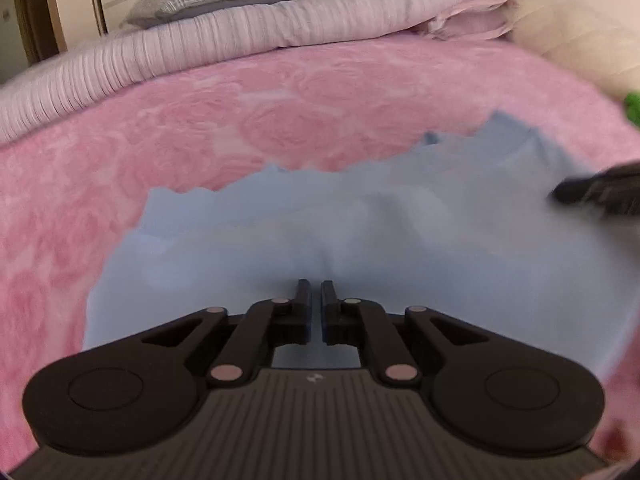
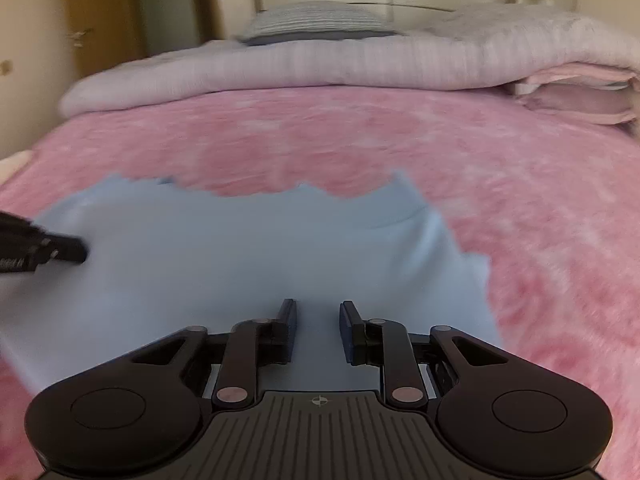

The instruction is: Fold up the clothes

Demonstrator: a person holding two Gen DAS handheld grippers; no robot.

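Nearest, the left gripper (image 1: 316,292) has its jaws nearly together with light blue cloth (image 1: 360,232) bunched at them — a pinch I cannot confirm. Over the same cloth, the right gripper (image 2: 318,312) stands partly spread, gripping nothing — beyond lies a pink bed cover (image 2: 360,140), then folded bedding (image 2: 320,64).

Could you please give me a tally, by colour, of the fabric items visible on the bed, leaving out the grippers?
Light blue: 1, the garment spread on the bed
Pink: 2, the fluffy blanket under it and the folded bedding at the far right
Pale lilac-white: 1, the ribbed quilt
Grey checked: 1, the pillow
Total: 5
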